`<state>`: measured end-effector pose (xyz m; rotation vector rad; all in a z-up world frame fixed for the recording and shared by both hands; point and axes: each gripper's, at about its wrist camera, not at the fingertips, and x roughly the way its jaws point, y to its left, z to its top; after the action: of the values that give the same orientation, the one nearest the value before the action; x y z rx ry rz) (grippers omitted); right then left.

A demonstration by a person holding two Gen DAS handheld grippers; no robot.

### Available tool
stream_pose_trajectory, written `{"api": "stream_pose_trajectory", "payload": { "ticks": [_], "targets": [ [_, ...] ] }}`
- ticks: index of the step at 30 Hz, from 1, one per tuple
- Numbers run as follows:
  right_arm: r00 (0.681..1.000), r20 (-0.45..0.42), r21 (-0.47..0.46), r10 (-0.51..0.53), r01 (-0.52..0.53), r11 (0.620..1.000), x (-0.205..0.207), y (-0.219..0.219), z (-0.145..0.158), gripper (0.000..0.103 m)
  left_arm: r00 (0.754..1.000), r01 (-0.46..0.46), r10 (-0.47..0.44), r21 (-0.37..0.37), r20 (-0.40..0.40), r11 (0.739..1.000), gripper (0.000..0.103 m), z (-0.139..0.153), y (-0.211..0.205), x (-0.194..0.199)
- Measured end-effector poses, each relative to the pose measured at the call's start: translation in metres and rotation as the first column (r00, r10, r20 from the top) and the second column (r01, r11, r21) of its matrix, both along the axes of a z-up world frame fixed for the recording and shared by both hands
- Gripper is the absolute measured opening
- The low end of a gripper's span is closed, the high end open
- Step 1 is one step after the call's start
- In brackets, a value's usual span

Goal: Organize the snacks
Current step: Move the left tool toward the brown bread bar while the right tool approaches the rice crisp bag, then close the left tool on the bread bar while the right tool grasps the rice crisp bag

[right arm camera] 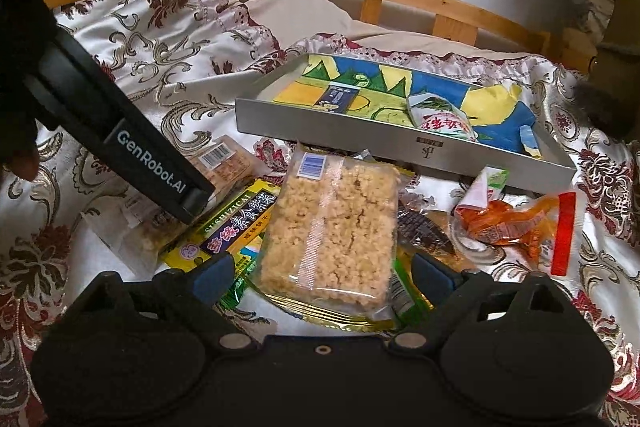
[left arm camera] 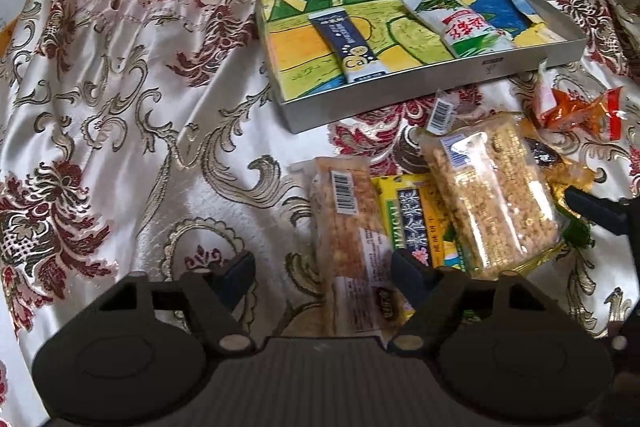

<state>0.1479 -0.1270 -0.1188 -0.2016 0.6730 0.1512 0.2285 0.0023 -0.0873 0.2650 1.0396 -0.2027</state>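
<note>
Left gripper [left arm camera: 324, 275] open astride barcode snack pack [left arm camera: 352, 223], right gripper [right arm camera: 324, 273] open astride rice-crisp pack [right arm camera: 332, 227]

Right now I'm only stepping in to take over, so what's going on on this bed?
A person with a gripper in each hand is sorting snacks into a shallow tray that already holds a few packets. The left gripper straddles a clear-wrapped puffed-rice bar; the right gripper straddles a bigger rice-crisp pack lying on a yellow seaweed packet. Both are open, and nothing is lifted yet.
</note>
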Motion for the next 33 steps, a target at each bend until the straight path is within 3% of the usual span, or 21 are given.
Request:
{"api": "stream_pose_trajectory", "payload": {
  "ticks": [5,11,16,19,27,33],
  "targets": [
    [1.0,-0.01,0.018,-0.008,0.008,1.0,0.004,-0.001,-0.003,0.084,1.0,0.007,-0.008,-0.071,-0.025,0.997,0.058,0.002,0.005,0.001],
    [1.0,-0.006,0.01,-0.017,0.017,1.0,0.004,0.0,-0.002,0.083,0.999,0.05,-0.051,-0.036,-0.009,0.998,0.064,-0.001,-0.002,-0.003],
    [1.0,-0.014,0.012,-0.023,0.023,1.0,0.006,0.0,-0.005,0.087,0.997,0.066,-0.066,-0.012,-0.026,0.998,0.059,-0.008,-0.006,-0.002],
    [1.0,-0.014,0.017,-0.019,0.019,1.0,0.007,-0.001,-0.004,0.081,0.997,0.056,-0.058,-0.054,-0.043,0.997,0.044,-0.006,-0.003,-0.002],
    [0.999,-0.007,-0.002,-0.036,0.036,0.999,0.004,-0.001,-0.001,0.074,0.998,-0.008,0.002,-0.097,-0.057,0.995,0.043,-0.001,0.005,-0.003],
    [0.999,0.012,-0.069,-0.03,0.031,0.997,-0.003,0.003,0.004,0.073,0.993,-0.045,0.03,-0.122,-0.117,0.991,0.043,0.006,0.007,-0.01]
  ]
}}
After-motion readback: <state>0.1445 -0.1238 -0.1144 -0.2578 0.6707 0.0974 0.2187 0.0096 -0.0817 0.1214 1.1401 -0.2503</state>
